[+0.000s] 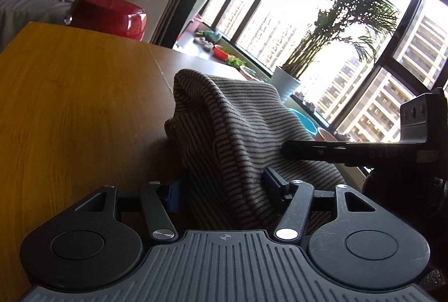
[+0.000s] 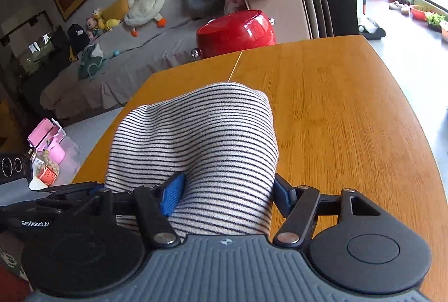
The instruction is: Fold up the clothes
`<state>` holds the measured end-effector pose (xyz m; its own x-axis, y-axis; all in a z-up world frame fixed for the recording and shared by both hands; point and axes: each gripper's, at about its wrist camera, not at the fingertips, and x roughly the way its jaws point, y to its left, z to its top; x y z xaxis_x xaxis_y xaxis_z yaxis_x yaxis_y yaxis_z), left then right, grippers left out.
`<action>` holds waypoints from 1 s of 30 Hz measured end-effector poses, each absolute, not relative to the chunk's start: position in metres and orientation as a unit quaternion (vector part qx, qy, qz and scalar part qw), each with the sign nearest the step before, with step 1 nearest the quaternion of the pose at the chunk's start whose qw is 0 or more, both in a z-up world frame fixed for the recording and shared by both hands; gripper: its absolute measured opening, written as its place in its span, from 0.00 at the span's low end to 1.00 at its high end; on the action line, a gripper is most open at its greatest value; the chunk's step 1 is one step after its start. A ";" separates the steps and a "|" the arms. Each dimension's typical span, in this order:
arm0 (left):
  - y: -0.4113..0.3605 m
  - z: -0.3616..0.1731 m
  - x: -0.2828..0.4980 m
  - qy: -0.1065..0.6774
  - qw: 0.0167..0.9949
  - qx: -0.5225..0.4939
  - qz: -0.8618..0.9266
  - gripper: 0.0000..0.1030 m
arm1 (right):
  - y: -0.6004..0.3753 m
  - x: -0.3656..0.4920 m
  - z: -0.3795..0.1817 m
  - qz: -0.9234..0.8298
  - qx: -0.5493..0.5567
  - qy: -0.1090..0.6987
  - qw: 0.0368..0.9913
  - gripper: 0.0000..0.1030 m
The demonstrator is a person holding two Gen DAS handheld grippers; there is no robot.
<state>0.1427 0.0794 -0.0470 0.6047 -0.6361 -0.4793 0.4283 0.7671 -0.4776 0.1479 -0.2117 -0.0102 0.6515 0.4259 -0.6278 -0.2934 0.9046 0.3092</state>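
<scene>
Striped knit garment (image 2: 201, 139) is bunched over the wooden table (image 2: 336, 111), clamped by both the left gripper (image 1: 224, 190) and right gripper (image 2: 226, 195), jaws wide around thick folds. Mid-fold, I'd judge; next, lay it flat.

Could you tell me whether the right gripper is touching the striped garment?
Touching: the right wrist view shows the right gripper with its blue fingers pressed into the striped garment.

Left tongs (image 1: 224, 187) clamped on striped cloth (image 1: 232, 134), right tongs (image 2: 226, 195) likewise, side by side
</scene>
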 end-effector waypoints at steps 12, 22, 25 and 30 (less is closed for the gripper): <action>0.085 -0.046 0.141 0.330 0.881 -0.177 -0.288 0.69 | -0.166 0.158 -0.006 0.154 -0.087 0.347 0.921 1.00; 0.083 -0.036 0.132 0.323 0.891 -0.153 -0.279 0.67 | -0.163 0.156 -0.008 0.136 -0.086 0.346 0.924 1.00; 0.083 -0.041 0.134 0.327 0.890 -0.157 -0.277 0.68 | -0.165 0.154 -0.007 0.125 -0.066 0.350 0.926 1.00; 0.083 -0.044 0.134 0.327 0.892 -0.156 -0.272 0.72 | -0.162 0.157 -0.005 0.105 -0.055 0.372 0.921 1.00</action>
